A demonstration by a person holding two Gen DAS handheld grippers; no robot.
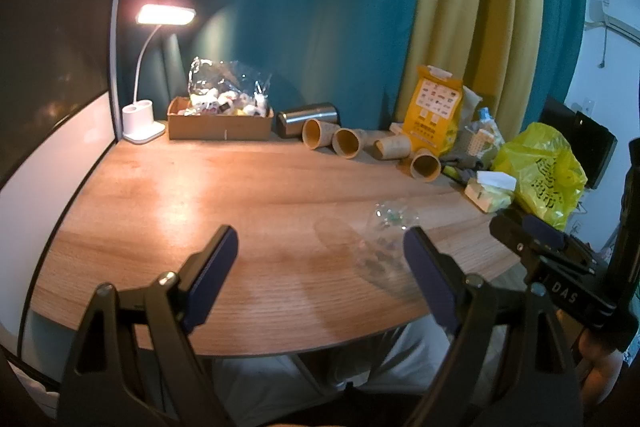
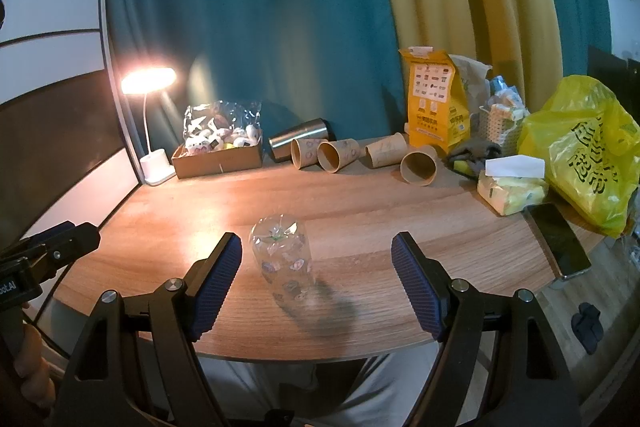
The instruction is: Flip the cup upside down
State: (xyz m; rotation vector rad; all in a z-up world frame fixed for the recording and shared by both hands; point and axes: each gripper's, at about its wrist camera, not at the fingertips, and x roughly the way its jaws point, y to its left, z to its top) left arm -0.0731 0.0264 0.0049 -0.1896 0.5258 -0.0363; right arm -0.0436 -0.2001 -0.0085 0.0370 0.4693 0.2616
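1. Cup point(image 2: 282, 259), clear plastic, seems to stand base-up on the wooden surface point(image 2: 380, 203), near its front edge.
2. Right tool point(image 2: 316, 279) is spread, empty; centre it before closing gently.
3. Left tool point(image 1: 320, 279) hangs spread, empty; keep away.

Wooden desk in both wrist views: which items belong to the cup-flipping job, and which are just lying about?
Job:
- clear plastic cup with printed pattern, on the wooden desk
- left gripper, open
- right gripper, open

Lying about:
- brown paper cups on their sides
- steel tumbler
- lit white desk lamp
- yellow plastic bag
- black phone
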